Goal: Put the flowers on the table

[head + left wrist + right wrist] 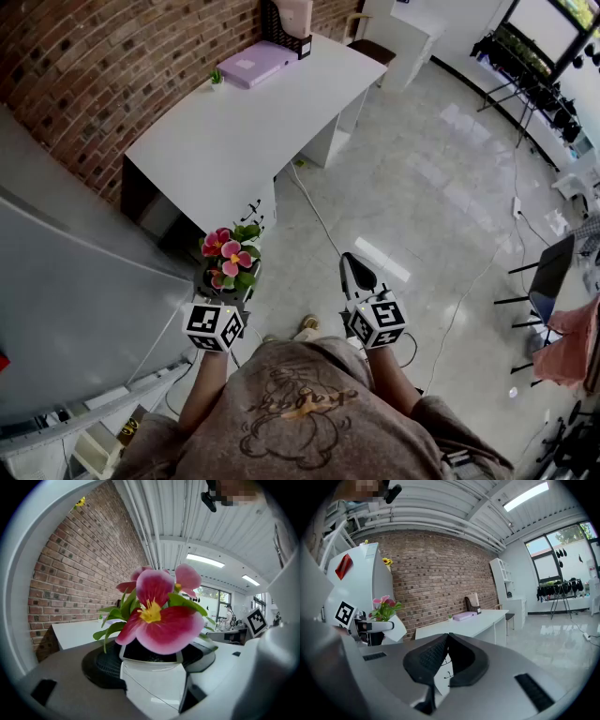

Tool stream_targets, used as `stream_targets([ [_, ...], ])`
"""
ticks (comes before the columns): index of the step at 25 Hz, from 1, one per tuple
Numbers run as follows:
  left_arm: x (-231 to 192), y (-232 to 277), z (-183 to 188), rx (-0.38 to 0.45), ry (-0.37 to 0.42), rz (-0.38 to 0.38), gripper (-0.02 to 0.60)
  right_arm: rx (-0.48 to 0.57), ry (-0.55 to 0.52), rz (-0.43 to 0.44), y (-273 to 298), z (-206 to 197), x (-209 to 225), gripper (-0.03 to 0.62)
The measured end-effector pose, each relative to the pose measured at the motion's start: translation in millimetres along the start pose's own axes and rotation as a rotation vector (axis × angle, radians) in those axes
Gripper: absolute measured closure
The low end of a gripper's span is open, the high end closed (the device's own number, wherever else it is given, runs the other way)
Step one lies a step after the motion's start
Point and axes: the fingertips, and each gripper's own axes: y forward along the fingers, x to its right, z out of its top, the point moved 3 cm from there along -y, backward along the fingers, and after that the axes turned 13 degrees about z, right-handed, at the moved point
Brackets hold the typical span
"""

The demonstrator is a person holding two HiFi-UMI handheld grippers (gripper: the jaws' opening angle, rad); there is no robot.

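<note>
left tool (226, 287): spread wide, clamped on the white pot (151, 682)
flowers (231, 253): pink, upright in that pot, up in the air just short of the bench's (234, 141) near end, not set down yet
right tool (355, 273): pinched closed, holding nothing, right of the bench's near end

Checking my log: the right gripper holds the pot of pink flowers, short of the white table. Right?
Not quite: the left gripper holds the pot of pink flowers, its jaws on the white pot in the left gripper view, short of the white table.
</note>
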Motion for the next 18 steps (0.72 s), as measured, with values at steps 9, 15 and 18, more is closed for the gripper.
stream_targets([
  [9,10,-4,-2,0.001,0.001,0.01,0.218,0.001,-0.01,0.033,-3,-5,4,0.591],
  [15,20,3,0,0.004,-0.005,0.034,0.218,0.008,0.015,0.042,-7,-2,22,0.591],
  [18,29,12,2,0.008,-0.004,0.042,0.218,0.003,0.011,0.046,-8,5,35,0.591],
])
